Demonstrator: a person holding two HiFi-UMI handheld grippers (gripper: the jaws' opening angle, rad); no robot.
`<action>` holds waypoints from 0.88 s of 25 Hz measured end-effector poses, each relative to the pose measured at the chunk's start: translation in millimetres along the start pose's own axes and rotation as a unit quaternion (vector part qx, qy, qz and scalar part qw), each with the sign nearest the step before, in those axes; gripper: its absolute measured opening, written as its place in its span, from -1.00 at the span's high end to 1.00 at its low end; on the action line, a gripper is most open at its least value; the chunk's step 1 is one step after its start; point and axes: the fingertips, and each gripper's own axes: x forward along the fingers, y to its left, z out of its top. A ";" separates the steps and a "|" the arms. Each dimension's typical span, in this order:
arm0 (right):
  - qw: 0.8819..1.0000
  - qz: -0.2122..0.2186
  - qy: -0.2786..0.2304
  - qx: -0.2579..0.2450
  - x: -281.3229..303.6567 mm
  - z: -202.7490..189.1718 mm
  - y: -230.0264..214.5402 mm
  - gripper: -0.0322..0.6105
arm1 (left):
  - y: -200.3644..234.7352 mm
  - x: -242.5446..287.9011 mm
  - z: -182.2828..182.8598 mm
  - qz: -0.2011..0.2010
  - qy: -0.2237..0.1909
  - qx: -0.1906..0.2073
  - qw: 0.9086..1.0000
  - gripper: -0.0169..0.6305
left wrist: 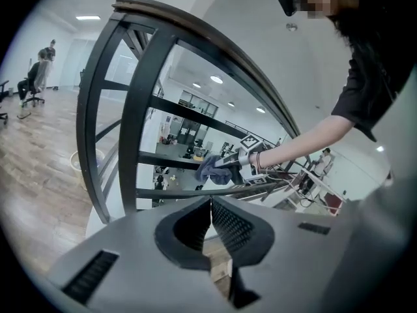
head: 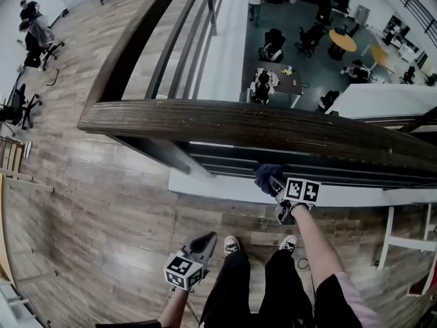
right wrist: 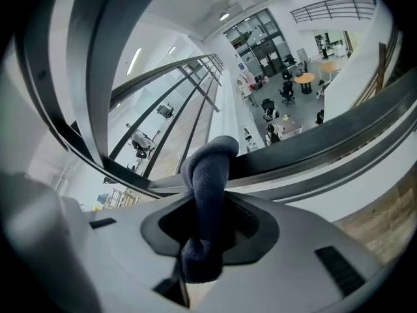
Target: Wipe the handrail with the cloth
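The brown wooden handrail (head: 225, 123) crosses the head view, with dark metal bars (head: 307, 166) under it. My right gripper (head: 272, 182) is shut on a dark blue cloth (head: 268, 175), held against those bars just below the wooden rail. In the right gripper view the cloth (right wrist: 208, 175) bulges out between the jaws of the right gripper (right wrist: 207, 208), in front of a dark bar (right wrist: 326, 139). My left gripper (head: 203, 242) hangs low by the person's legs, shut and holding nothing. The left gripper (left wrist: 210, 208) looks at the railing post (left wrist: 140, 116), the cloth (left wrist: 210, 168) and the handrail (left wrist: 195, 28).
Beyond the railing is a drop to a lower floor with desks (head: 283, 79), chairs and people. Office chairs (head: 34, 46) stand on the wooden floor at left. A white frame (head: 403, 241) stands at right. The person's shoes (head: 231, 244) are close to the railing base.
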 end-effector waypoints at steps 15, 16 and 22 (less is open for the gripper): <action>0.997 -0.034 -0.045 0.049 -137.0 51.5 -200.0 0.58 | -147.1 128.3 -13.5 -0.062 0.056 0.021 0.996 0.93; 0.997 -0.035 -0.047 0.050 -146.8 54.9 -212.2 0.58 | -158.3 138.9 -10.8 -0.067 0.056 0.023 0.996 0.93; 0.996 -0.045 -0.057 0.056 -202.4 76.5 -279.6 0.58 | -219.6 198.1 5.9 -0.095 0.062 0.042 0.993 0.93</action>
